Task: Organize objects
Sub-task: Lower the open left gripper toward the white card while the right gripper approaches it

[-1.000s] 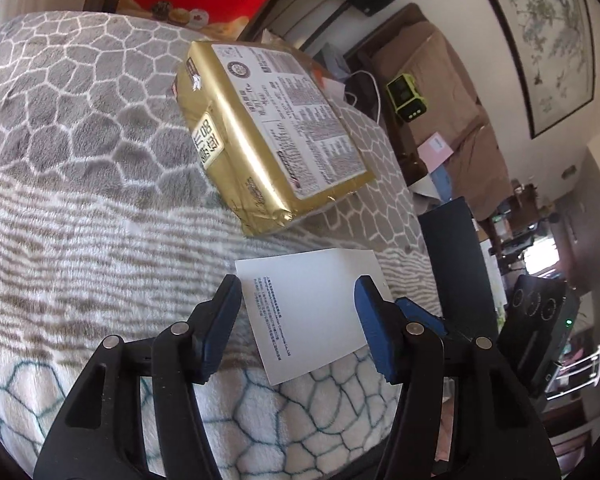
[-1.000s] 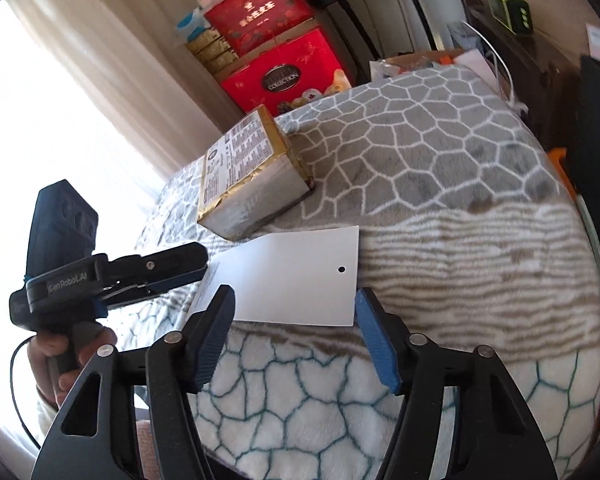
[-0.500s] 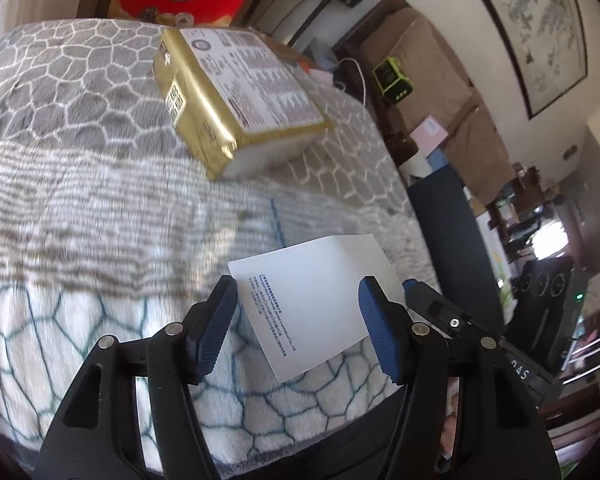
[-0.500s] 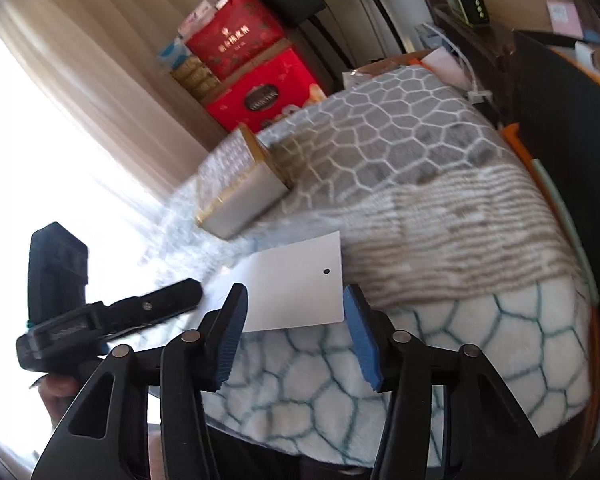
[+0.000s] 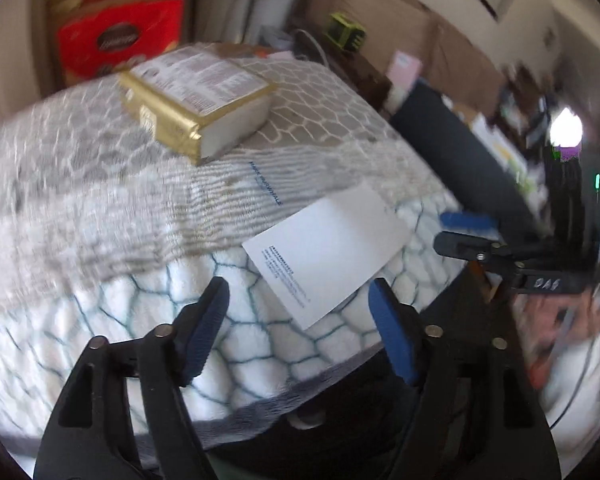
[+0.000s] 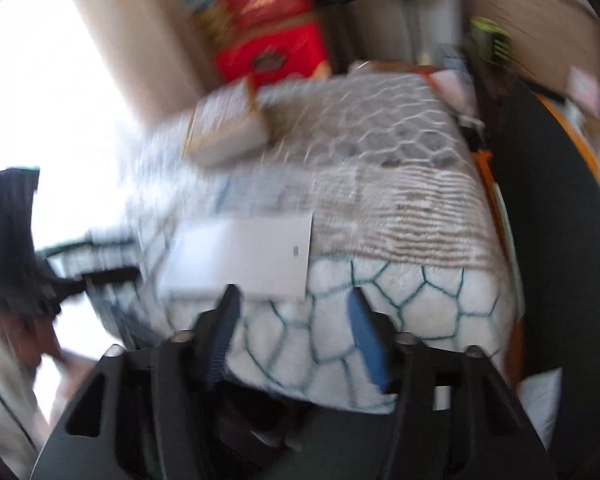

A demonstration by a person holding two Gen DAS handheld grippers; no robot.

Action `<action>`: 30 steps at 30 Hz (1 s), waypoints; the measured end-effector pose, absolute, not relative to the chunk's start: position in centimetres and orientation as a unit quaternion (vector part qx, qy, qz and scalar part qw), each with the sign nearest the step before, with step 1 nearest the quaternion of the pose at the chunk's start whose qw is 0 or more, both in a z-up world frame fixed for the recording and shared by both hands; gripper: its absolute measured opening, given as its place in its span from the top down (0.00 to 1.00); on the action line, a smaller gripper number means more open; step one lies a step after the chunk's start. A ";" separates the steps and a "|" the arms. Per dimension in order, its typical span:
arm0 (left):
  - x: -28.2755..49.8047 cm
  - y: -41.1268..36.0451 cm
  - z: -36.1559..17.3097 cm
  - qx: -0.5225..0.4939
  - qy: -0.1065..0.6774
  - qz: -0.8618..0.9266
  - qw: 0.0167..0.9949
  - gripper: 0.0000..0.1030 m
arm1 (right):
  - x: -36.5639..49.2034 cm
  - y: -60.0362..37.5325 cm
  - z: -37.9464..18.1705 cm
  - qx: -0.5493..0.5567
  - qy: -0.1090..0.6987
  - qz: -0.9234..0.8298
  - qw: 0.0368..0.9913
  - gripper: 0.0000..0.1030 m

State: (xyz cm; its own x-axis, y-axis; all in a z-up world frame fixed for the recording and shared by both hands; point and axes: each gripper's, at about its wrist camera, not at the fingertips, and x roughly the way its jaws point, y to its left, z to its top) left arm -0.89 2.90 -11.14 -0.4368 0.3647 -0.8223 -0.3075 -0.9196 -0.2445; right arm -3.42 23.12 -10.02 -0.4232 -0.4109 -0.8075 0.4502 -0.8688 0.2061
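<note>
A white card (image 5: pixel 329 253) lies flat on the patterned blanket (image 5: pixel 100 216) near its front edge. Behind it a gold-wrapped box (image 5: pixel 196 96) with a printed label rests on the blanket. My left gripper (image 5: pixel 298 304) hovers just short of the card, its jaws opening with nothing between them. In the blurred right wrist view the same card (image 6: pixel 244 258) lies ahead of my right gripper (image 6: pixel 294 314), whose jaws are also opening and hold nothing. The gold box (image 6: pixel 224 128) appears beyond. Each gripper shows in the other's view: the right gripper (image 5: pixel 468 236), the left gripper (image 6: pixel 100 268).
Red gift boxes (image 5: pixel 120 36) are stacked behind the blanket by the wall. A black panel (image 5: pixel 452 148) stands to the right of the blanket, with a green device (image 5: pixel 346 34) on dark furniture beyond. Bright window light fills the left of the right wrist view.
Both grippers have drawn back from the card and rolled, so the blanket's front edge now shows. Both sets of jaws stand wider than half a second ago. The card and gold box have stayed put.
</note>
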 end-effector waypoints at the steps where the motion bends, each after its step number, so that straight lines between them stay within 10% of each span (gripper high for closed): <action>1: -1.2 3.4 -11.0 -0.496 0.007 0.844 0.205 0.26 | -3.5 22.5 -10.0 0.477 0.062 -0.836 0.264 0.31; 6: -2.6 6.4 -10.4 -0.473 0.185 0.825 0.249 0.13 | -5.4 19.3 -10.4 0.498 0.212 -0.765 0.350 0.22; 17: -2.7 6.9 -12.8 -0.471 0.158 0.811 0.309 0.13 | -6.9 17.9 -12.7 0.449 0.218 -0.778 0.382 0.18; 30: -4.4 5.8 -13.8 -0.455 0.058 0.837 0.299 0.29 | -5.4 20.3 -12.2 0.392 0.118 -0.853 0.323 0.61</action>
State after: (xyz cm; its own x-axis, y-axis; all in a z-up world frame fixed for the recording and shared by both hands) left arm -4.39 5.85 -13.84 -0.4077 0.4478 -0.7958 -0.5529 -0.8146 -0.1752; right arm -5.40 20.26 -12.20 -0.4845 -0.4581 -0.7453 0.6430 -0.7641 0.0516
